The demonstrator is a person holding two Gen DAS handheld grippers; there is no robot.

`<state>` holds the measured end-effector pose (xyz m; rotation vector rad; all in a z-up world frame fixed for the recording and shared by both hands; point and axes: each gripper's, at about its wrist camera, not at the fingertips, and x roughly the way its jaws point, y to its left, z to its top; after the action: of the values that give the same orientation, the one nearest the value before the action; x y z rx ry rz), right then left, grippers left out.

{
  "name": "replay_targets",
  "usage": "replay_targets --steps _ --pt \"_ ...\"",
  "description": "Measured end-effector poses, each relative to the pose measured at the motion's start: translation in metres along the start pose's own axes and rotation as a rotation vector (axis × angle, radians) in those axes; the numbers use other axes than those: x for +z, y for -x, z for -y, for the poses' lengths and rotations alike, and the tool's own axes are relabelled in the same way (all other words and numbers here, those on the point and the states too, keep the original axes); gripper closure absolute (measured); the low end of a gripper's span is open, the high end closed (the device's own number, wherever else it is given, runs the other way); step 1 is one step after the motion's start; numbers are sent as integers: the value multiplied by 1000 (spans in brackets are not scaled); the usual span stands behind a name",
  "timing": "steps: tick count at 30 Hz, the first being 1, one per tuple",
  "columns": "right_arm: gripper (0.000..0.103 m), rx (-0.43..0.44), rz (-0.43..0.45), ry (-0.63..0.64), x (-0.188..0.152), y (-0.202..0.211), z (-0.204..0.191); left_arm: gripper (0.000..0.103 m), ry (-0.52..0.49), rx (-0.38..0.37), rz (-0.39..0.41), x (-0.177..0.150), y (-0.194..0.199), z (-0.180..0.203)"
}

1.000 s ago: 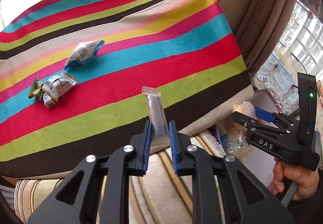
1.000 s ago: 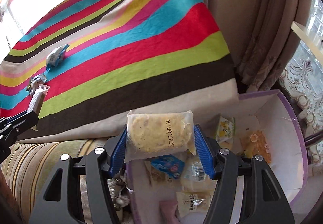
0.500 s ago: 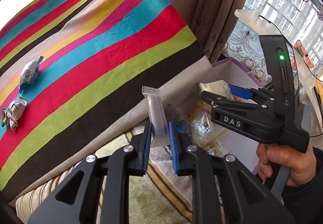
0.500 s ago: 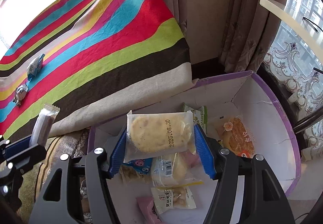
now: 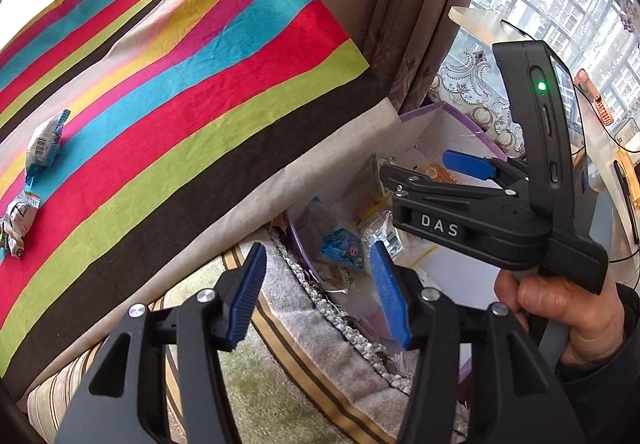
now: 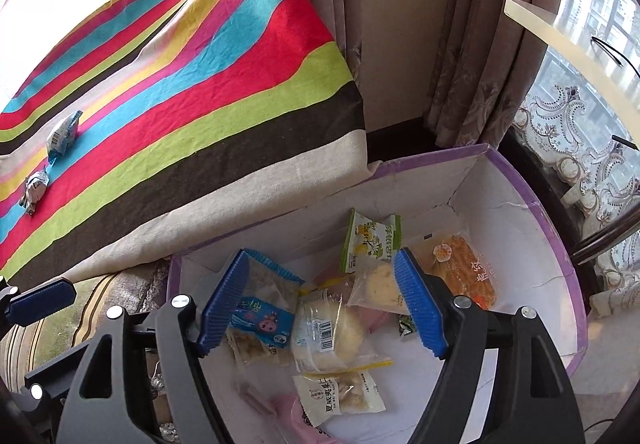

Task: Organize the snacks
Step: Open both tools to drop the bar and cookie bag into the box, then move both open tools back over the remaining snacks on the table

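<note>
Blue-padded jaws of both grippers gape wide, gripping nothing.

The left gripper (image 5: 318,294) is wide open with nothing in it, above the snack box (image 5: 432,123), while the right gripper (image 5: 424,167) reaches over it beside the striped cloth (image 5: 180,103).

A home living room: heavy beige curtains (image 6: 472,43) and lace sheers (image 6: 580,147) frame a window facing apartment blocks, a striped cloth (image 6: 192,91) covers the table, and a patterned rug (image 5: 280,384) lies below its edge.
</note>
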<state>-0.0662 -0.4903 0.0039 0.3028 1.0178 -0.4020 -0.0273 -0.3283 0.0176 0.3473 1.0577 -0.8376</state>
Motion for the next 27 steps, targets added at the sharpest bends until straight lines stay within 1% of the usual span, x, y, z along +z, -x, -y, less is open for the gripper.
replay_targets --steps 9,15,16,19,21,24,26,27 --pt "26 3 1 16 3 3 -8 46 20 12 5 -1 2 -4" --pt "26 7 2 23 4 4 -14 46 44 29 13 -2 6 -15" --pt "26 8 1 25 4 4 -15 44 50 31 15 -3 6 -18" --pt "26 10 -3 32 5 3 -18 42 65 45 21 -4 8 -24" --pt "24 12 -5 38 6 4 -21 40 76 49 23 -5 9 -30" --pt "23 20 -6 40 6 6 -25 35 99 62 29 -6 11 -36" --pt "22 35 -5 45 6 9 -31 26 123 81 38 -7 13 -43" --pt "20 47 -5 52 6 11 -35 26 137 91 46 -7 15 -47"
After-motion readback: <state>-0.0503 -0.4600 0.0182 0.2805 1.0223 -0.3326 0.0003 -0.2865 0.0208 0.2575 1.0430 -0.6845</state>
